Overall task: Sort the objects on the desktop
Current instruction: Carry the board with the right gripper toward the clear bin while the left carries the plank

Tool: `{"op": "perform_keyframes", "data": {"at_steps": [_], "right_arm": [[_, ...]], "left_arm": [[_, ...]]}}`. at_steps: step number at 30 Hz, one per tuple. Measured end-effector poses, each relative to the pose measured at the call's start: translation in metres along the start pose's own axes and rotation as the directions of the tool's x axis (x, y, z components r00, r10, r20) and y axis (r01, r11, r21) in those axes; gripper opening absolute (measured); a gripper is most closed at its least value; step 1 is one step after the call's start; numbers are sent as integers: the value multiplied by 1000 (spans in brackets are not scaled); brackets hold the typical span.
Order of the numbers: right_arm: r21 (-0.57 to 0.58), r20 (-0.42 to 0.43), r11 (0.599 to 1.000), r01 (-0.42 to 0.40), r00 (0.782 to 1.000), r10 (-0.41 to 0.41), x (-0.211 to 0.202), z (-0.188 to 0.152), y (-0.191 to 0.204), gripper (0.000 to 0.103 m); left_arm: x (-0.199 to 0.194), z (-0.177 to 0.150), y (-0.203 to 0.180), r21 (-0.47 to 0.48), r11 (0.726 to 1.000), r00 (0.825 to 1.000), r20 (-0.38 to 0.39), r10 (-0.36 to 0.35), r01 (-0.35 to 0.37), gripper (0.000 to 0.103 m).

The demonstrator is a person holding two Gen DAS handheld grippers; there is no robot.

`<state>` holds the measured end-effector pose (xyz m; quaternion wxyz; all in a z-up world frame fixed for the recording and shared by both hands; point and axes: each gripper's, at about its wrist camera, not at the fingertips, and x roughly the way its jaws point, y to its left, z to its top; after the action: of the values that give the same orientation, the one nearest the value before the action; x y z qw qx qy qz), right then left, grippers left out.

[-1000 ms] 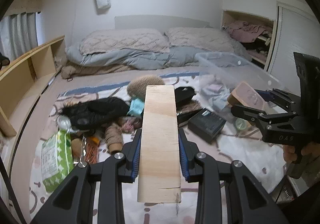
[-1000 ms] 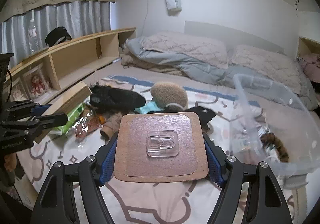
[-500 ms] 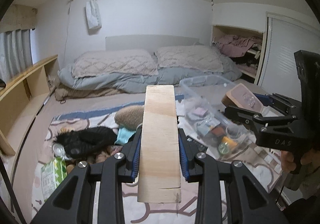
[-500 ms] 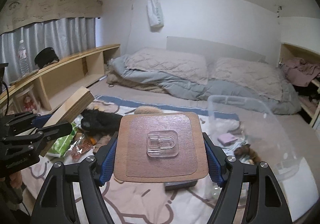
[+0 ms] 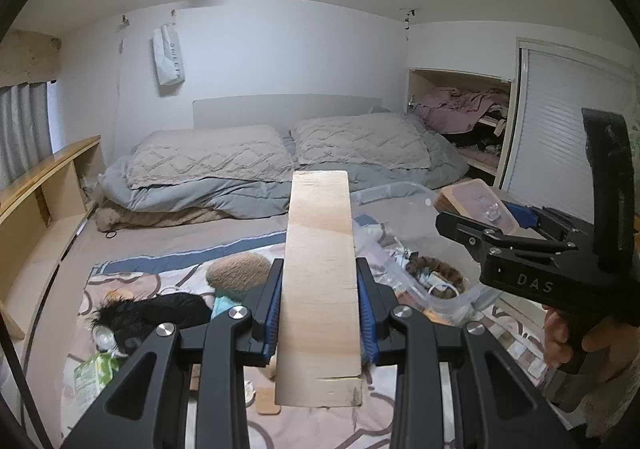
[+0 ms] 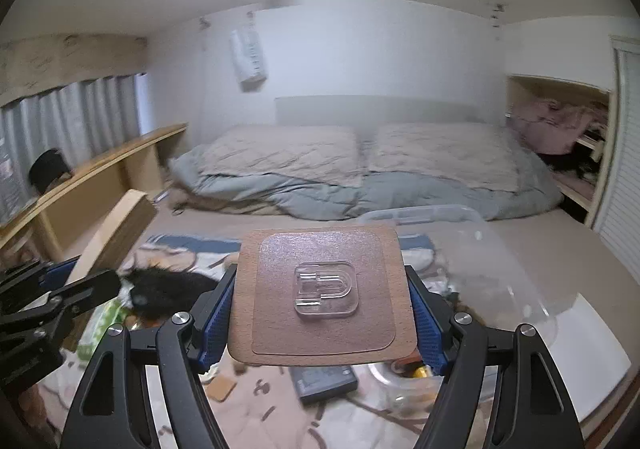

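Left gripper [image 5: 320, 301], clamped on a pale wood plank [image 5: 320, 289]; blue pads press both long edges, and the plank runs forward along the fingers, its far end rising past the fingertips and its near end chipped at one corner. Right gripper [image 6: 322, 313], clamped on a brown square board [image 6: 322, 293] with rounded corners; the pads grip its left and right edges, the board lies flat, and a clear plastic hook [image 6: 325, 289] is stuck at its centre. Each tool appears in the other's view: the right gripper [image 5: 500, 225] at the right edge of the left view, carried by a hand [image 5: 576, 337] and bearing the board [image 5: 476, 201]; the left gripper [image 6: 60, 289] at the left edge of the right view, with the plank [image 6: 116, 225] tilted upward. Both are held above a patterned sheet [image 5: 132, 281] spread over a bed; on the sheet lie a black furry item [image 5: 156, 313], a tan round brush [image 5: 236, 269], a green packet [image 5: 92, 369] and a dark case [image 6: 324, 379]. A clear bin [image 6: 500, 273] of small items stands to the right, just beyond the board; pillows [image 5: 360, 145] and a grey duvet [image 5: 200, 197] lie at the far end.
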<state>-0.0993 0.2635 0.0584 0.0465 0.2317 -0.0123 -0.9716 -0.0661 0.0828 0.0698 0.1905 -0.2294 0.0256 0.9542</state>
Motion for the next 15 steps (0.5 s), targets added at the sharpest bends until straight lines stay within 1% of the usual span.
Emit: {"op": "perform_keyframes", "data": {"at_steps": [3,7,13,15], "right_arm": [[21,-7,998,57,998,-56,9,1,-17,76],[69,-13,994,81,997,-81,20,3,-41,76],[112,-27,986,126,992,-124,41,7,-72,76],[124,-37,982,140,990,-137,50,7,-81,76]], "left_arm": [[13,6,-5,-5,1000,1000,1,-14,14,32],[36,14,-13,-13,999,999,-6,-39,39,32],[76,27,-23,10,998,998,-23,-62,62,32],[92,32,-26,10,997,996,-27,-79,79,32]]}}
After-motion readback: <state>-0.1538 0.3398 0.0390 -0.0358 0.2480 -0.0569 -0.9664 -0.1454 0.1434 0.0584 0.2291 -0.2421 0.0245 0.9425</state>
